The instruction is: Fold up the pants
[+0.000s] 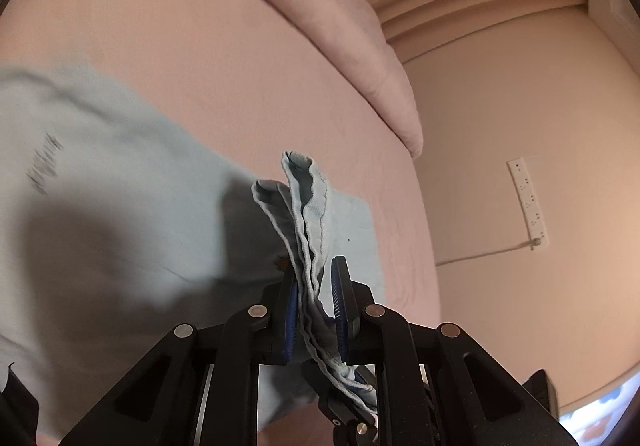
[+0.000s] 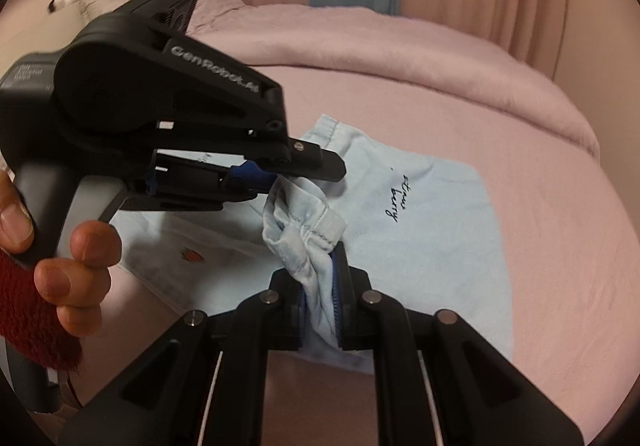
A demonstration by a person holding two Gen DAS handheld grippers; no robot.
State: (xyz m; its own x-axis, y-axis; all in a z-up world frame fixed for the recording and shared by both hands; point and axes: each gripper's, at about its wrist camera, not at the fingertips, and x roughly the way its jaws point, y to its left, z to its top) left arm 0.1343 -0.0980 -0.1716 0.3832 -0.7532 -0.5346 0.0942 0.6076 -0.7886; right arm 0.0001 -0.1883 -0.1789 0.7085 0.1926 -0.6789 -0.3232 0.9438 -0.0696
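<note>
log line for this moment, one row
step: fold pants | left gripper: shut on pants hem | right gripper: shut on pants hem | surface: pink bed

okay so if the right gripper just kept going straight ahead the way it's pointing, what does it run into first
Most likely the left gripper. The right gripper, shut on the bunched pale blue pants, points toward it, and it sits close ahead, clamped on the same fabric. Depth is unclear; it might pass underneath to the pink bed.

"GenRobot.AI" on left tongs (image 2: 304, 166) body; dark handwritten script on pants (image 2: 420, 206), illegible
</note>
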